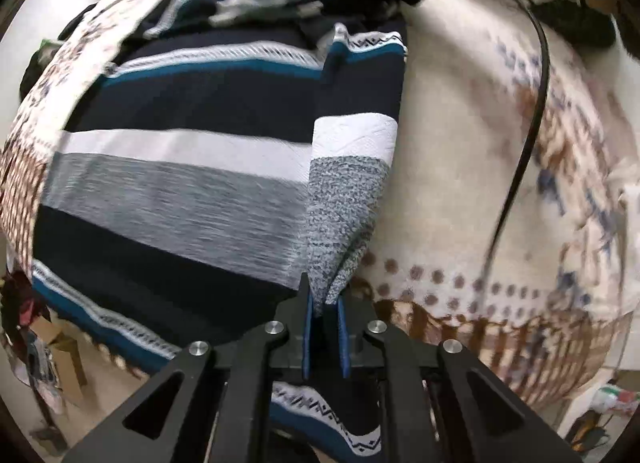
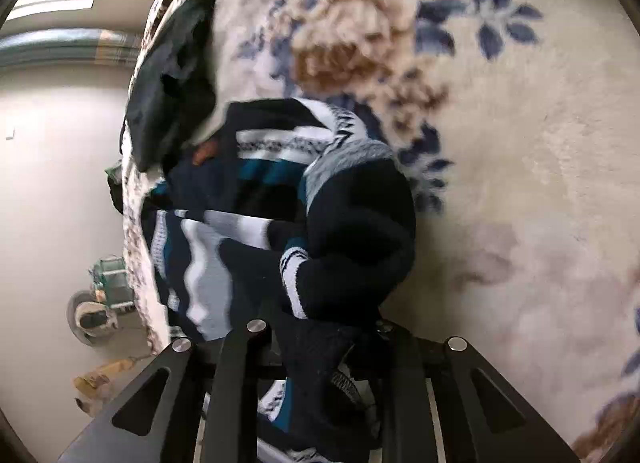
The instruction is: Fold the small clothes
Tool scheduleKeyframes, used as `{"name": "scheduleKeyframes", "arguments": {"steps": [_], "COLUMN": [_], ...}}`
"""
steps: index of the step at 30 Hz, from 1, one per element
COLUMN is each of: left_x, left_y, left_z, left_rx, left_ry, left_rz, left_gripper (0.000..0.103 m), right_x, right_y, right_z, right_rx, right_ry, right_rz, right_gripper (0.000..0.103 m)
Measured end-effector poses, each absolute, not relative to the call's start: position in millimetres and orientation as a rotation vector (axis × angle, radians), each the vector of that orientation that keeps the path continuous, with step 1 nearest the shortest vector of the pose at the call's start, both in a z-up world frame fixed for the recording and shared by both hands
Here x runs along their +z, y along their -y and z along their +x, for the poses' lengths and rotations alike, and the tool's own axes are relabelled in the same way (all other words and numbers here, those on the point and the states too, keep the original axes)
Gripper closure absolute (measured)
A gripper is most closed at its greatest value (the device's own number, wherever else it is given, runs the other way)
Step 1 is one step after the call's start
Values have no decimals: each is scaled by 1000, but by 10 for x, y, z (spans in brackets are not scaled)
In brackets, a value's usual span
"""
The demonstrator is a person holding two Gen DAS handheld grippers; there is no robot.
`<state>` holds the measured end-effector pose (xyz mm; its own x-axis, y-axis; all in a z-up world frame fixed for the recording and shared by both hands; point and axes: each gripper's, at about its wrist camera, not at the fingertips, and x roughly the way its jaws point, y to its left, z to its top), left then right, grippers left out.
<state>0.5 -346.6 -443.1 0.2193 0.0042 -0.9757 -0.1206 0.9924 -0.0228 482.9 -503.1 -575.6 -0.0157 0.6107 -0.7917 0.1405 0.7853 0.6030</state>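
**Striped sweater, pinched at two points**

Item: sweater [image 1: 180, 167] on floral blanket [image 1: 460, 167], bands running 9 to 3 o'clock. Left gripper [image 1: 326, 303]: jaws nearly closed on the grey folded edge, cloth leading off to 12. Right gripper [image 2: 320, 327]: jaws hidden under dark bunched knit [image 2: 352, 231]; apparently clamped. Black cable [image 1: 532, 111] at 2. Pale floor below, at 8.

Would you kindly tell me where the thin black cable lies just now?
In the left wrist view the thin black cable runs down the right half over the cream floral blanket, right of the striped navy, white and grey knitted sweater.
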Motion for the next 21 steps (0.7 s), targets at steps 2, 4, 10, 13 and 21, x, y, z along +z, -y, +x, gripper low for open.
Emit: {"name": "scheduleKeyframes", "arguments": {"steps": [2, 4, 10, 13, 21], "left_x": [-4234, -4069, -3737, -3784, -4245], "left_y": [3273, 3010, 2232, 1799, 476], "left_z": [-32, -81, 61, 164, 227], "left_rx": [100, 124, 217, 252, 305], "left_ry": [-1320, -1291, -1245, -1236, -1275], "left_rz": [-137, -180, -291, -340, -447], "left_gripper": [95, 95, 95, 95, 95], "right_x": [-5542, -5330, -4732, -4615, -4972], "right_y": [4977, 4872, 4132, 3575, 1605], "right_z": [4866, 4891, 5041, 5159, 5480], "right_rx": [397, 377, 278, 237, 165], "right_ry": [-1564, -1570, -1620, -1644, -1714], "right_rz": [599, 550, 409, 381, 201], "right_gripper": [85, 85, 85, 85, 85]}}
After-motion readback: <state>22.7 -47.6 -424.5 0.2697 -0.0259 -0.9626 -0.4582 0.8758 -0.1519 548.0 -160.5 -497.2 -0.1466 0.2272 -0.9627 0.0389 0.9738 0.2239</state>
